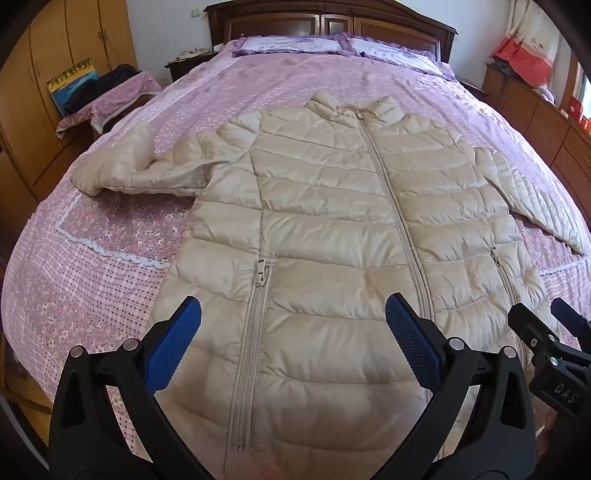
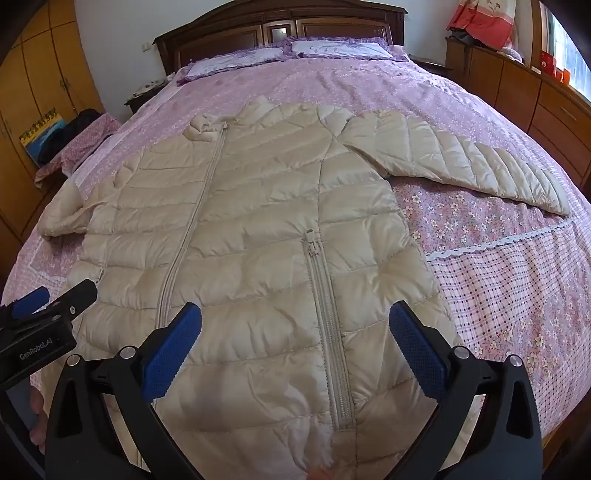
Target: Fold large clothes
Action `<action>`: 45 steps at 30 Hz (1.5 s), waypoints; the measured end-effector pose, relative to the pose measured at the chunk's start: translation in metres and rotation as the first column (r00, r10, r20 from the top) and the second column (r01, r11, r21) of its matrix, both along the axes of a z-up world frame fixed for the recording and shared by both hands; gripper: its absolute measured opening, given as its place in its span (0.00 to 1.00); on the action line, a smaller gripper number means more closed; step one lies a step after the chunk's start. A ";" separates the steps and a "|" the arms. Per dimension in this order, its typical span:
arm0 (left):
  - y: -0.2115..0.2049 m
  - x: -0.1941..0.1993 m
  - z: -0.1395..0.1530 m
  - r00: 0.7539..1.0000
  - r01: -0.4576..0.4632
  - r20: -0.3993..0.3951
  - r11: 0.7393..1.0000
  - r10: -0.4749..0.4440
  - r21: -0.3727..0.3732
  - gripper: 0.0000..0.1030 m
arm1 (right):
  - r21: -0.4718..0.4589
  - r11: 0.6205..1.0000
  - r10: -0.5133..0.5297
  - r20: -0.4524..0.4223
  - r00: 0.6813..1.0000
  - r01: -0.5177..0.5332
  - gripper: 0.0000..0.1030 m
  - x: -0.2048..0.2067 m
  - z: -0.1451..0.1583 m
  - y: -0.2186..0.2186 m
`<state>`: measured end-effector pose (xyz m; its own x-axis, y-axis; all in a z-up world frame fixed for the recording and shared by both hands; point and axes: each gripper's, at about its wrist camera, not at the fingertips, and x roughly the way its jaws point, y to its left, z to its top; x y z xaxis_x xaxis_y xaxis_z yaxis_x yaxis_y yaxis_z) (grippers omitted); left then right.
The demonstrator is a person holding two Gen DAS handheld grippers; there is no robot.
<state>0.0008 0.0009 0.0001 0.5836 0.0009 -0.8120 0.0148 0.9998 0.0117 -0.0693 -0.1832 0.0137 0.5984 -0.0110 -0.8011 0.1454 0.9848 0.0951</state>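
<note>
- We see a beige quilted jacket (image 1: 332, 229) spread front-up on the bed (image 1: 122, 236), its front zipper (image 1: 391, 199) closed. The collar points toward the headboard (image 1: 332, 18) and the hem lies at the foot edge nearest us.
- One sleeve (image 1: 140, 170) lies bent and rumpled toward the bed's left edge; the other sleeve (image 2: 461, 162) stretches out flat toward the right edge.
- Our left gripper (image 1: 293, 347) has its blue pads (image 1: 173, 350) spread wide with nothing between them. It hovers above the lower part of the jacket, on either side of a pocket zipper (image 1: 255, 332).
- Our right gripper (image 2: 295, 349) is likewise spread wide and holds nothing. It sits over the hem area, around the other pocket zipper (image 2: 328, 325).
- Each gripper shows at the edge of the other's view, so the two are side by side.
- Two pillows (image 2: 288, 53) rest against the headboard, and a wooden wardrobe (image 1: 55, 48) stands beyond the left edge.
</note>
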 end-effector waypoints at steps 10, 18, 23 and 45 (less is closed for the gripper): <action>-0.003 -0.002 -0.001 1.000 -0.004 -0.002 1.000 0.004 0.005 0.97 | -0.001 1.000 0.001 0.002 1.000 -0.001 0.95 -0.001 0.001 0.000; 0.000 -0.002 -0.001 1.000 -0.013 -0.007 1.000 0.013 0.000 0.97 | -0.005 1.000 -0.003 0.003 1.000 0.003 0.95 -0.003 0.001 0.000; 0.001 -0.002 -0.002 1.000 -0.011 -0.006 1.000 0.011 0.000 0.97 | -0.005 1.000 -0.004 0.002 1.000 0.004 0.95 -0.005 0.001 -0.001; 0.008 -0.004 -0.005 1.000 -0.019 -0.009 1.000 0.020 0.006 0.97 | -0.012 1.000 -0.008 0.002 1.000 0.008 0.95 -0.005 0.001 -0.001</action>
